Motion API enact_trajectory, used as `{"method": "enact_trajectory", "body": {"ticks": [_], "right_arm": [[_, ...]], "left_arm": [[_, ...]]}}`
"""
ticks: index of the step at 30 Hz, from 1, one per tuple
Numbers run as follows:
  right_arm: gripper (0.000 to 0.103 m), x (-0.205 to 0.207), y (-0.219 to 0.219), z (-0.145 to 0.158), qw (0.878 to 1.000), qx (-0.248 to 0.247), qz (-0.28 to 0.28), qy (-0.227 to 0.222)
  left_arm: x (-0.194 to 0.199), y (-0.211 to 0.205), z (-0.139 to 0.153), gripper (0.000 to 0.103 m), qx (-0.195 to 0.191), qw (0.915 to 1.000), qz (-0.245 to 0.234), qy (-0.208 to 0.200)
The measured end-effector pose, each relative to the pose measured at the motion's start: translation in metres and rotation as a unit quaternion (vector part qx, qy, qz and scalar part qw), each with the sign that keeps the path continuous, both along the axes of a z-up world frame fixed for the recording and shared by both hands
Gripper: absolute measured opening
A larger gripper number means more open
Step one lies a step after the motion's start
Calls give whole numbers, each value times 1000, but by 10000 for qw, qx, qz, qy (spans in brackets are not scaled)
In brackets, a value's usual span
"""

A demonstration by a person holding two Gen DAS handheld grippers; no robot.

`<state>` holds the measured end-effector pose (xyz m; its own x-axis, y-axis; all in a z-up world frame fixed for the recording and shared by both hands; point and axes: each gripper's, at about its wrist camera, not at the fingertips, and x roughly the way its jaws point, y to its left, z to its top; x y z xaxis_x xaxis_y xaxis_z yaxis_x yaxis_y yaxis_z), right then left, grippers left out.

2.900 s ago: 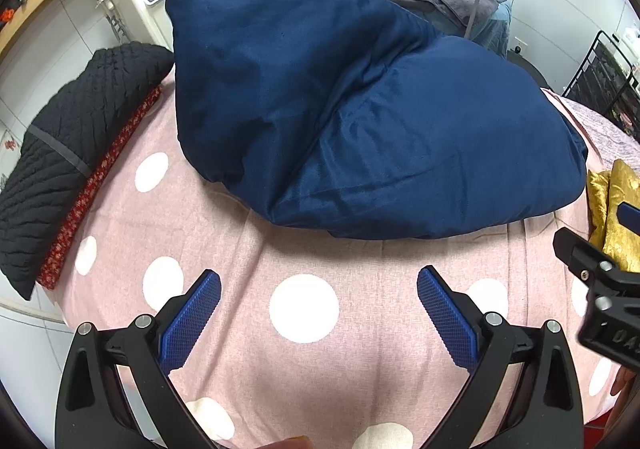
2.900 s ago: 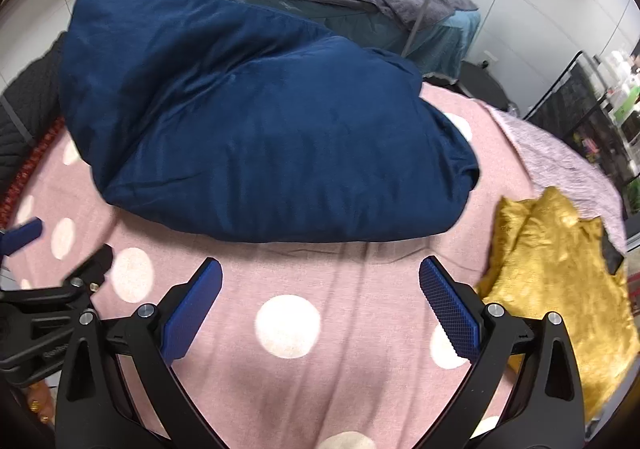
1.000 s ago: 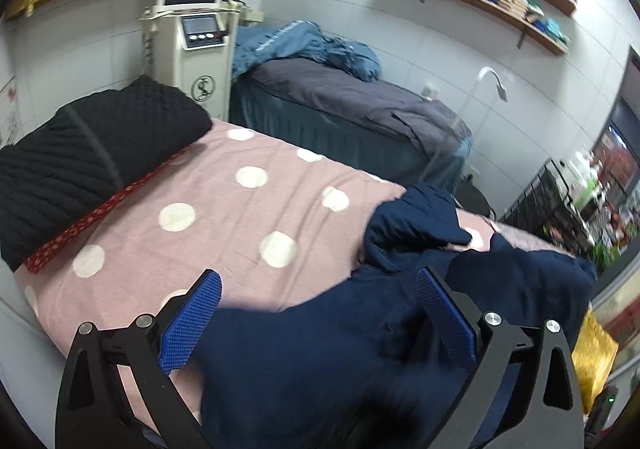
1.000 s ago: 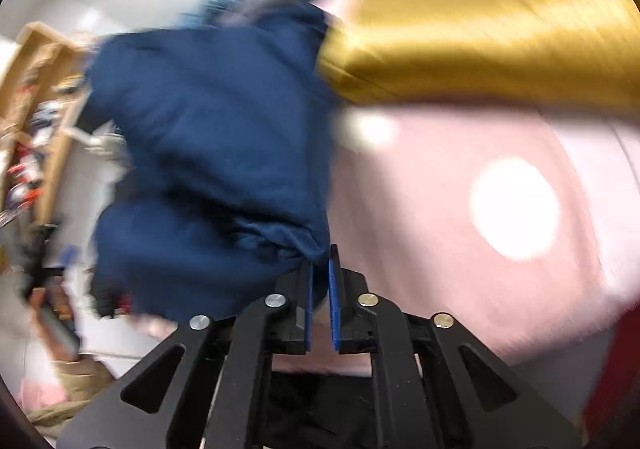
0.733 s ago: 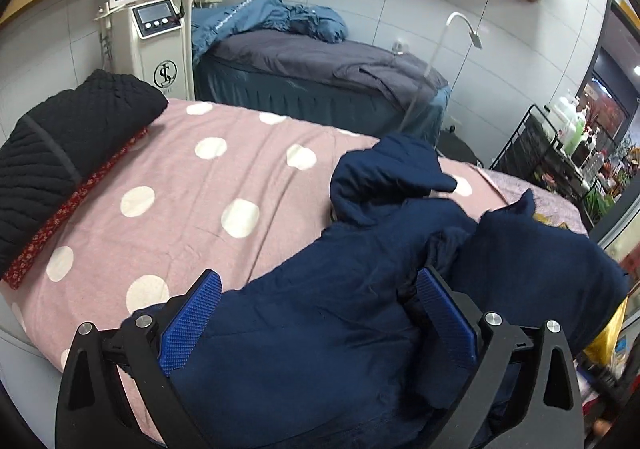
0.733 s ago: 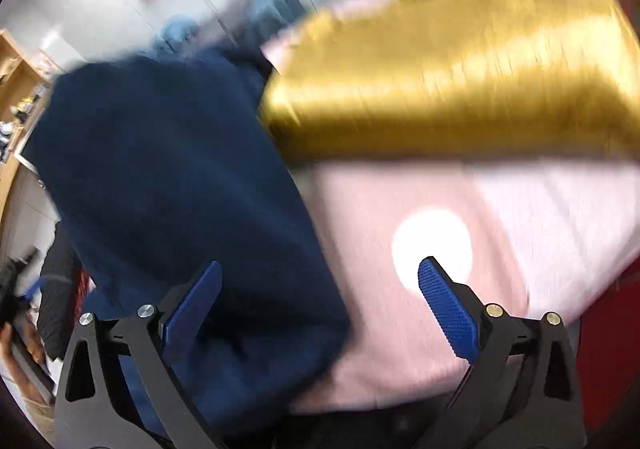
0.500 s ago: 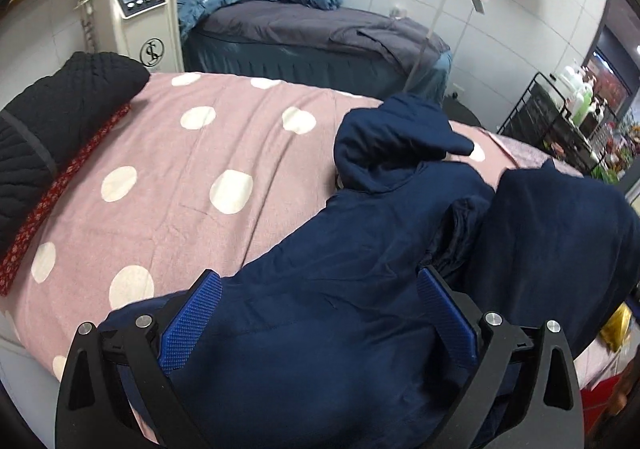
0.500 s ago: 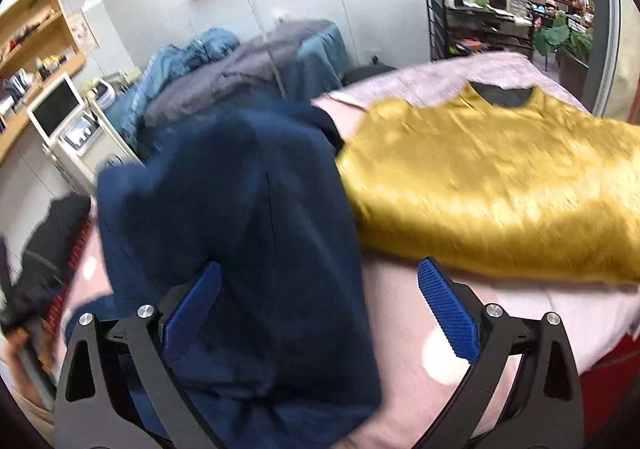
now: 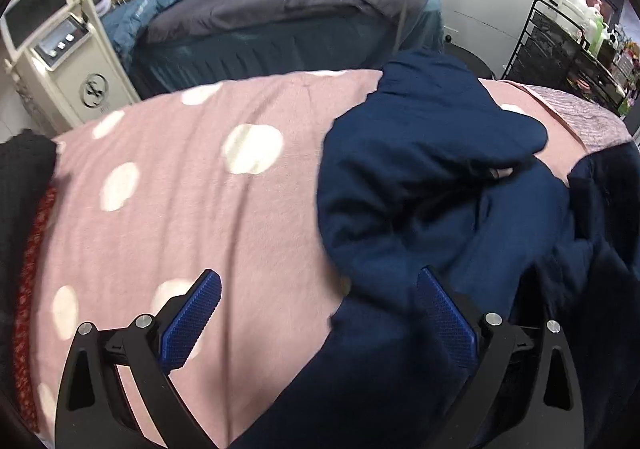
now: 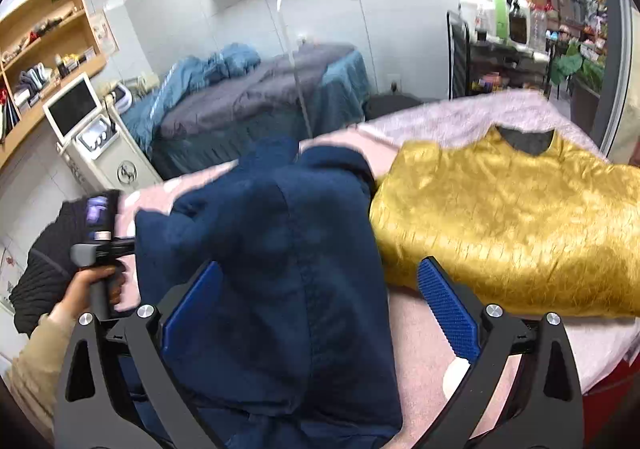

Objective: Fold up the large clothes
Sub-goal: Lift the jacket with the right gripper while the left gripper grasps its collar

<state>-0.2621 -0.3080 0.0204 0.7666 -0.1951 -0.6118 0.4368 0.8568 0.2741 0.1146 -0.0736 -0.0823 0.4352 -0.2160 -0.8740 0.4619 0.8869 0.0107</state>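
Note:
A large navy blue garment [image 9: 432, 201] lies crumpled on the right side of the pink polka-dot bed cover [image 9: 192, 209], its hood bunched at the far end. My left gripper [image 9: 316, 317] is open and empty just above the garment's near left edge. In the right wrist view the same navy garment [image 10: 272, 257] lies heaped under my right gripper [image 10: 316, 301], which is open and empty above it. The left gripper's handle [image 10: 100, 245] and the hand holding it show at the left.
A gold shirt [image 10: 512, 225] lies flat right of the navy garment. A black knitted item [image 9: 20, 185] over red cloth sits at the bed's left edge. Beyond stand a white machine with a screen [image 9: 60, 57], a grey-blue bed [image 9: 280, 21] and a black wire rack [image 9: 568, 45].
The right gripper, shut on the navy garment a second ago, has opened and let it go. The garment was pulled from a spread heap into a crumpled pile. The left gripper has moved lower and closer.

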Motion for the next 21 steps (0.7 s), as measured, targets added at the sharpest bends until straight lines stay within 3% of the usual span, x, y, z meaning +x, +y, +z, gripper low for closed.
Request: {"method": "enact_trajectory", "body": {"ticks": [2,4,6,8,10,11,13,15,16,18,21], "right_arm": [[97,-7,-4,2,9996,36,-80,-265],[97,-2,-7,-3,9994,266,43,-205],[97,14,-13,-22,9964,752,319,244],[97,26,-13,-39,9904,1139,533,574],[97,34,-12,-55,9873,1220,600,826],[97,35,-10,-60,9870,1200,616,877],[93,39,-4,-70,9870,1057,689,994],[70,43,3,-73,9872,872,787,1074],[63,44,5,-74,9873,822,814,1092],[38,43,9,-73,9876,766,850,1071],[26,35,11,-67,9896,724,812,942]], "left_arm": [[15,-18,-12,96,-155,9996,-99,194],[23,-38,-24,96,-226,9986,-270,398],[26,-60,-39,96,-143,9976,-396,550],[26,-72,-50,95,12,9986,-292,436],[25,-72,-54,77,-140,9985,-197,486],[25,-69,-56,57,-321,9973,-157,639],[24,-63,-51,38,-394,9972,-76,636],[21,-57,-44,23,-581,9959,-148,673],[19,-55,-41,22,-665,9953,-183,684],[9,-53,-29,18,-762,9952,-271,553],[-11,-52,-3,15,-852,9952,-409,241]]}}
